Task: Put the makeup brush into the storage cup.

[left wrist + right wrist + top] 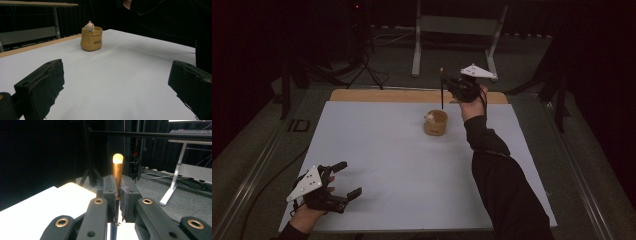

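The right claw [451, 86] hangs over the far side of the desk [402, 165], clenched on a thin dark pencil [442, 90] that stands upright in its grip. In the right gripper view the jaws press together on the pencil's gold band, with its pale rounded end [117, 158] rising above them. The pencil's lower tip points down just behind a small tan pouch-shaped pot [435, 122], which sits on the white desk top towards the far edge. A small white figure [89, 25] peeks over the pot's rim. The left claw [346, 180] rests at the near left corner of the desk, well apart from the pot, its jaws spread wide with nothing between them.
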